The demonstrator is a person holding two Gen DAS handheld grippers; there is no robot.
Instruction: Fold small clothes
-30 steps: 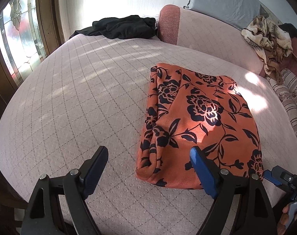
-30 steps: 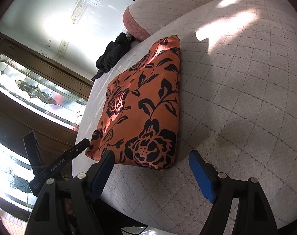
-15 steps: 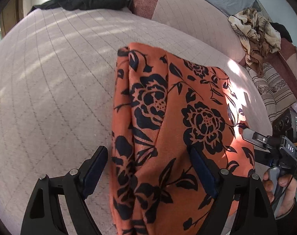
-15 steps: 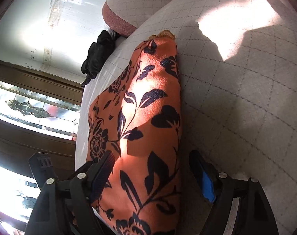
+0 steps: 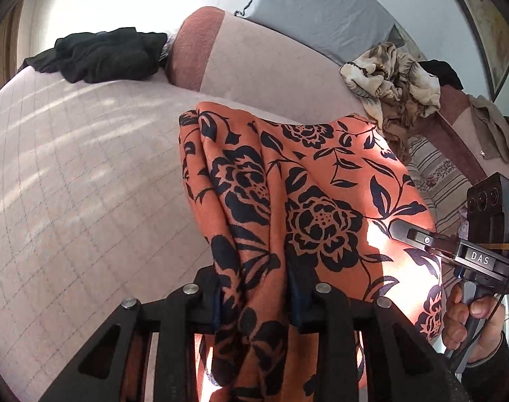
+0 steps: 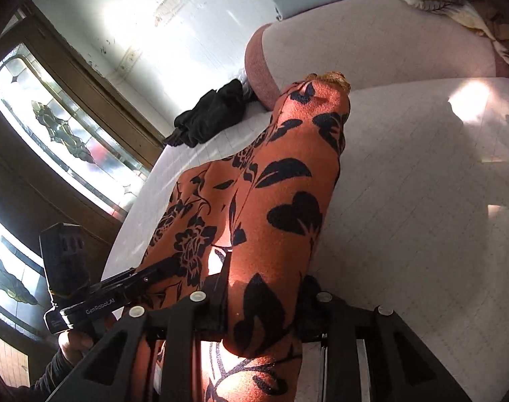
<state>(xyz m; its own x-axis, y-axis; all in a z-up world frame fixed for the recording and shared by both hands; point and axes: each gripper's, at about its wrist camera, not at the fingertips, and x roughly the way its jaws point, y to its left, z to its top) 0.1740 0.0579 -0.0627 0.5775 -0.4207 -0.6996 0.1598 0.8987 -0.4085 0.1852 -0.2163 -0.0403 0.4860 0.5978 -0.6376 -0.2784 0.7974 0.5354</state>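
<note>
closing on the near edge of the orange cloth with a black flower print [image 5: 308,201], both grippers have changed from wide open a second ago to clamped. the left gripper [image 5: 252,301] has its two fingers drawn in tight on a bunched fold at the cloth's left near corner, and the right gripper [image 6: 261,305] has its fingers pressed in on the opposite near corner in the same way. the cloth lay flat as a folded rectangle a second ago; now its near edge is gathered and raised toward the cameras, while its far end rests on the pale pink quilted bed cover [image 5: 87,184]. by my judgement the grasp is made and the next fold, carrying this near edge toward the far one, is about to begin.

readable writing: "das" in white on the right gripper's body in the left wrist view, and "genrobot.ai" on the left gripper's body in the right wrist view.
</note>
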